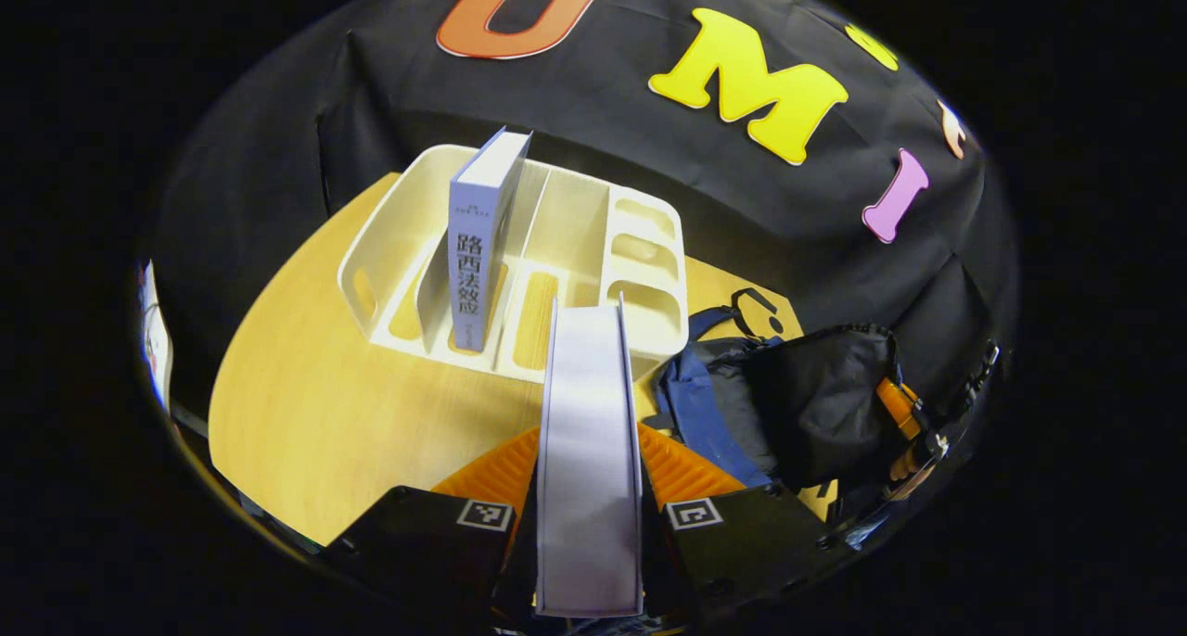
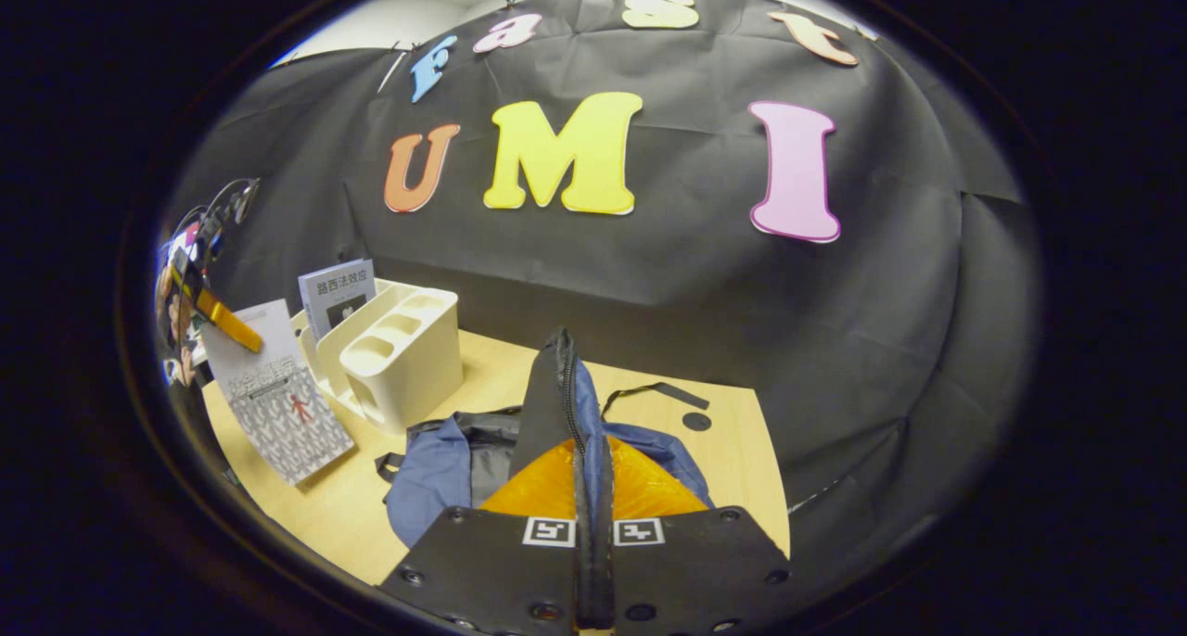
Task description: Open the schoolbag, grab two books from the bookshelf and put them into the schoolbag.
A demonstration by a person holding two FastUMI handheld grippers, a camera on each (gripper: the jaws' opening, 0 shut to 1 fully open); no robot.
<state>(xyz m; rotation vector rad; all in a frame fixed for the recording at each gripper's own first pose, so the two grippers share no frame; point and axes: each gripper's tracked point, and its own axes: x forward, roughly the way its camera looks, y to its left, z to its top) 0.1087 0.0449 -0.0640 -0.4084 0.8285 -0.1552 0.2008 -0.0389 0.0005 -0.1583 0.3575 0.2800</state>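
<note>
In the left gripper view, the wooden table (image 1: 306, 404) spreads from nine o'clock, and the white bookshelf (image 1: 556, 247) stands on it toward twelve, one book (image 1: 482, 237) upright in a middle slot. At six o'clock the left gripper (image 1: 590, 515) is closed on a second book (image 1: 589, 451), both fingers pressed against its covers, its edge facing the camera. At three o'clock the schoolbag (image 1: 788, 404) lies on the table just beside the bookshelf.

In the right gripper view, the held book (image 2: 278, 395) hangs at nine o'clock beside the bookshelf (image 2: 399, 349). At six o'clock the right gripper (image 2: 593, 534) is clamped on the schoolbag's (image 2: 436, 469) zipper edge (image 2: 566, 395), lifting it upright.
</note>
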